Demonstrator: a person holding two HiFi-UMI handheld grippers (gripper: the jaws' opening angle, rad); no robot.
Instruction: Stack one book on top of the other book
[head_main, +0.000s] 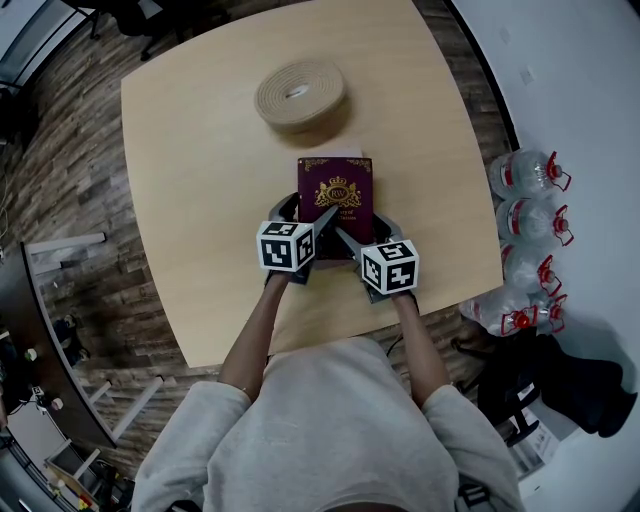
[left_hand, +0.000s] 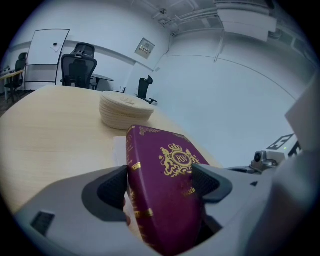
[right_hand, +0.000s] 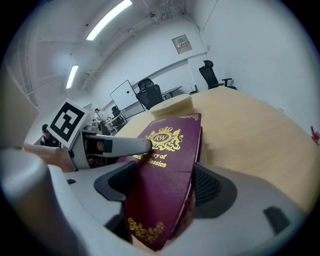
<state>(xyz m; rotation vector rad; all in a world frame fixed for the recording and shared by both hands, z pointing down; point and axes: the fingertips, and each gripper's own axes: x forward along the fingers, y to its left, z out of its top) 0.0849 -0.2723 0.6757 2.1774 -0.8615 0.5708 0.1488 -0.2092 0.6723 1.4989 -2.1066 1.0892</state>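
A pale wooden table (head_main: 190, 150) stands on a dark plank floor (head_main: 75, 150) with big water bottles (head_main: 527, 225) beside it, in a white-walled (left_hand: 225, 100) office with black chairs (left_hand: 79, 67), a whiteboard (left_hand: 47, 55) and ceiling strip lights (right_hand: 107, 19).

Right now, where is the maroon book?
Head view, centre: the maroon book, held by left gripper and right gripper, is just nearside of the woven coil.

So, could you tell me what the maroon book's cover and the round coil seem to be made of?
Maroon book: probably leatherette or coated cloth, soft sheen, gold-stamped crest. Round coil: looks like wound rope or fibre, matte beige, concentric ridges.
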